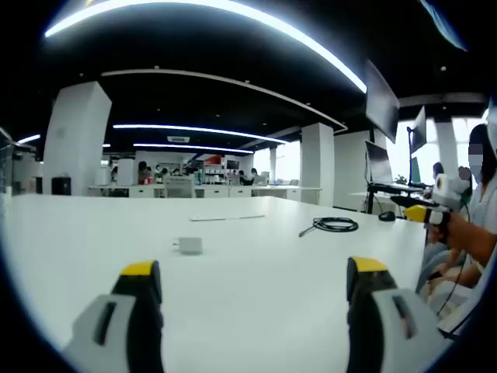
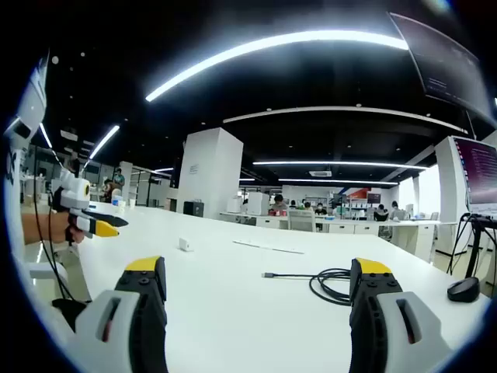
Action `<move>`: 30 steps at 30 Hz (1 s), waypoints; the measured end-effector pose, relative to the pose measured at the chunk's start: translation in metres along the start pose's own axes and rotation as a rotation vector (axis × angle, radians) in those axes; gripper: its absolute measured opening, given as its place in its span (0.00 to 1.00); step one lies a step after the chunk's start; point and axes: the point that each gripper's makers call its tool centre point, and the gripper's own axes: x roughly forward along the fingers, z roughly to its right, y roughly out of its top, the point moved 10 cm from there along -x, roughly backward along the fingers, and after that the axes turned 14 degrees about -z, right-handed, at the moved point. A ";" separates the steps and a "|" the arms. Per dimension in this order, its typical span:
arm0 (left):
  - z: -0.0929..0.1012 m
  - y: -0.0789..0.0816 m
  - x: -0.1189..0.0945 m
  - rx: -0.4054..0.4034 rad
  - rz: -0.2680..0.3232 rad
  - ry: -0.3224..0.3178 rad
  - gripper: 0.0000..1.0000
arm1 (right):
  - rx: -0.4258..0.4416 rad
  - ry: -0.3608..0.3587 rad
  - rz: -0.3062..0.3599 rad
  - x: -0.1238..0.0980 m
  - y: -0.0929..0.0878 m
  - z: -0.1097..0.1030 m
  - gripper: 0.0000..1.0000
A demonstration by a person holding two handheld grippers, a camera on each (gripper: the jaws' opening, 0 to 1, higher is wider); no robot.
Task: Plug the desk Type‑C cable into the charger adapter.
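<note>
A small white charger adapter (image 1: pixel 189 245) sits on the white table (image 1: pixel 256 311), ahead of my left gripper (image 1: pixel 252 273), whose yellow-tipped jaws stand wide apart and hold nothing. A black cable (image 1: pixel 334 224) lies coiled further back to the right, its plug end pointing left. In the right gripper view the coiled cable (image 2: pixel 332 286) lies just ahead, with its plug (image 2: pixel 268 275) stretched leftward between the jaws of my right gripper (image 2: pixel 258 272), which is open and empty. The adapter (image 2: pixel 185 245) rests further off to the left.
A flat white strip (image 1: pixel 225 217) lies at the table's far side. A black mouse (image 2: pixel 463 289) sits at the right edge beside monitors on stands. A hand holds the other gripper (image 2: pixel 87 221) at the left. Desks, pillars and seated people fill the background.
</note>
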 end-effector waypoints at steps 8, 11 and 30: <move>0.008 -0.004 -0.004 -0.004 -0.002 -0.002 1.00 | 0.006 0.005 0.018 -0.003 0.006 0.001 1.00; 0.007 -0.008 -0.006 -0.015 -0.003 0.006 1.00 | 0.008 0.006 0.014 -0.002 0.006 0.003 1.00; 0.008 0.001 0.000 -0.010 -0.004 0.014 1.00 | 0.031 -0.009 0.023 -0.005 0.004 0.014 1.00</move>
